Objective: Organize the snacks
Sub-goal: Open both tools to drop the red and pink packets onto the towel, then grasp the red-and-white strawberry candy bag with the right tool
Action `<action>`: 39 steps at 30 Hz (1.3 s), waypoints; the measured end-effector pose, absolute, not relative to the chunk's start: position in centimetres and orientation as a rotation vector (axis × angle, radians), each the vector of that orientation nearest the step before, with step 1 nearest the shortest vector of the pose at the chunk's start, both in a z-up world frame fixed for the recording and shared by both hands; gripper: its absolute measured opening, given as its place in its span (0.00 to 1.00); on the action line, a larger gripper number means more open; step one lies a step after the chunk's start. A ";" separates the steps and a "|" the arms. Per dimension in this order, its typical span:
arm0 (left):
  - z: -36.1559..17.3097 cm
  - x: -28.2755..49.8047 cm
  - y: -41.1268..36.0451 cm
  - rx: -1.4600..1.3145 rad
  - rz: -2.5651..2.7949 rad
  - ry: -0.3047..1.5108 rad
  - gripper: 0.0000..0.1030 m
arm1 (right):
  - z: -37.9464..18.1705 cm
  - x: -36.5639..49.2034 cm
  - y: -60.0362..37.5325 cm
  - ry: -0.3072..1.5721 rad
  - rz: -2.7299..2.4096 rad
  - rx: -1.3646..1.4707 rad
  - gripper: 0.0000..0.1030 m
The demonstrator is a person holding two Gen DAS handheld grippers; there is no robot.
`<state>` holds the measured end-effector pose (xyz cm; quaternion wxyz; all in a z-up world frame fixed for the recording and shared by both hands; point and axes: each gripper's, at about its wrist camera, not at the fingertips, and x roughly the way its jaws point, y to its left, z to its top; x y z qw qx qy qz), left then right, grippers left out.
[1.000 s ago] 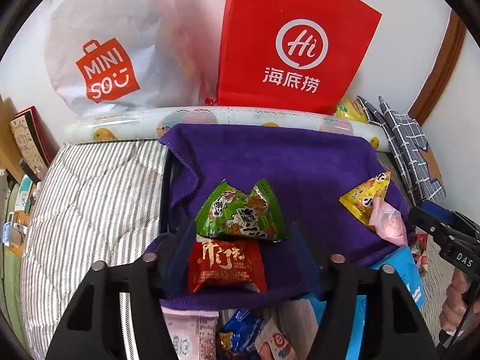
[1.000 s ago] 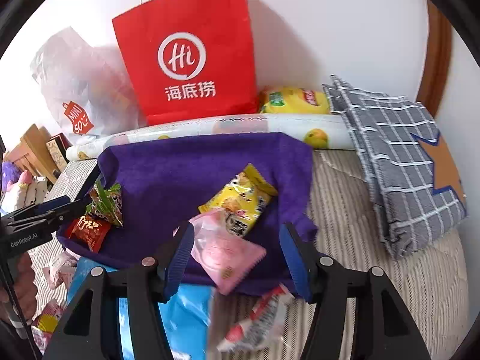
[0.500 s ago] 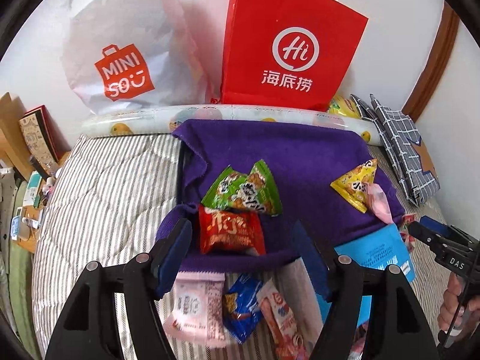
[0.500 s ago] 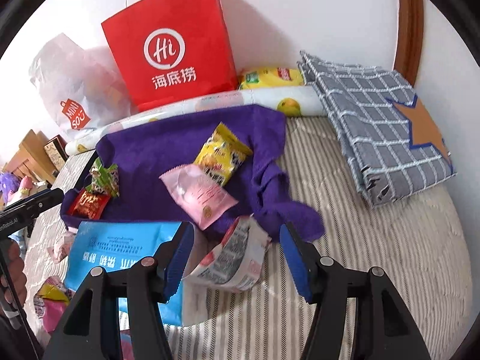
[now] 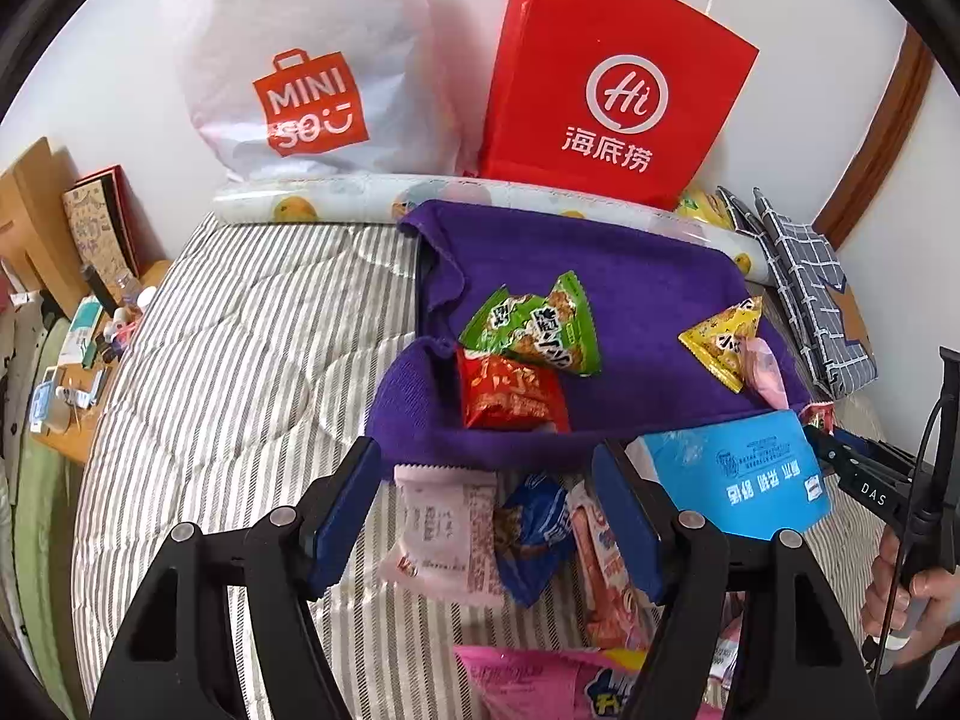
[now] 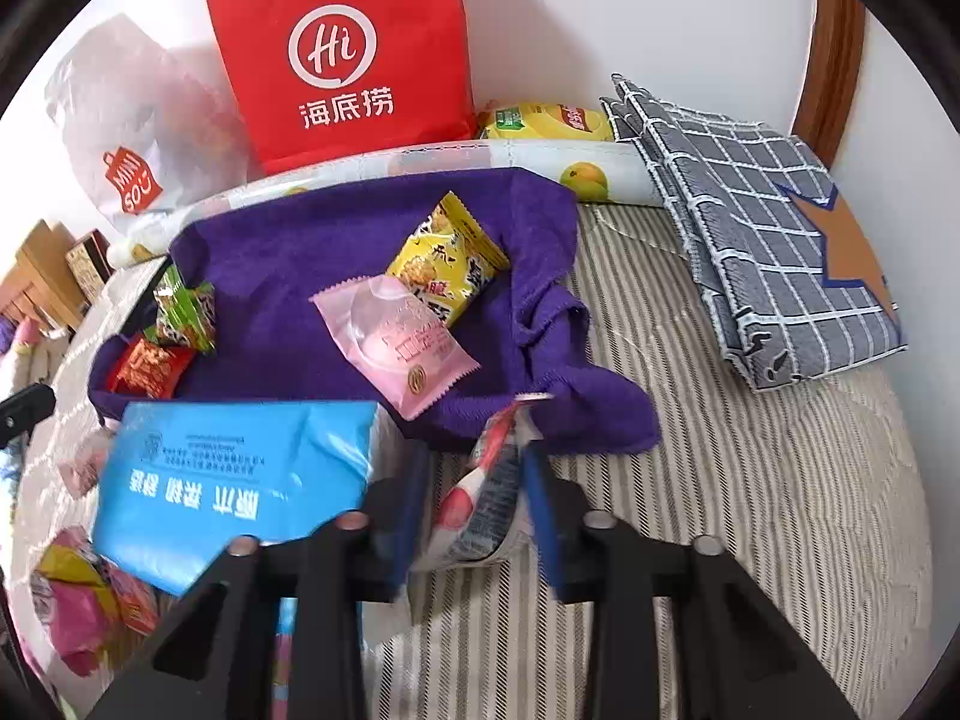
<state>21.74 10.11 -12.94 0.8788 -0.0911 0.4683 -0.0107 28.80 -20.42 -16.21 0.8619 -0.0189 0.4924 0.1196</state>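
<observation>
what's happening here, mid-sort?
A person is sorting snacks on a striped bed, one claw in each hand. The right claw is closing on a red-and-white snack packet at the near edge of the purple towel. The left claw is open, hovering over loose packets just short of the towel. Four snacks already lie on the towel.

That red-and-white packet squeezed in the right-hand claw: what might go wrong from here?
The right gripper is closing on the crumpled red-and-white packet, and could crush what's inside. The wrapper looks slick, so it might slip out when lifted. Nearby, the blue pack and purple towel edge could get snagged.
</observation>
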 end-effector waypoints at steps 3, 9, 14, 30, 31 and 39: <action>-12.8 21.2 10.1 -0.197 -0.024 0.973 0.70 | -15.7 27.8 -21.2 1.023 0.261 -0.023 0.19; -12.7 20.4 9.7 -0.209 -0.038 0.974 0.70 | -14.7 25.9 -22.7 1.023 0.317 0.043 0.11; -12.8 19.9 9.3 -0.211 -0.049 0.977 0.70 | -15.5 25.7 -24.0 1.040 0.245 0.021 0.11; -13.0 19.9 9.9 -0.199 -0.032 0.978 0.70 | -18.9 27.3 -23.8 1.058 0.163 -0.047 0.52; -13.1 19.9 10.0 -0.199 -0.032 0.978 0.70 | -19.3 27.5 -23.8 1.056 0.146 -0.063 0.52; -13.2 19.7 10.2 -0.193 -0.037 0.977 0.70 | -20.2 27.9 -24.0 1.038 0.140 -0.059 0.48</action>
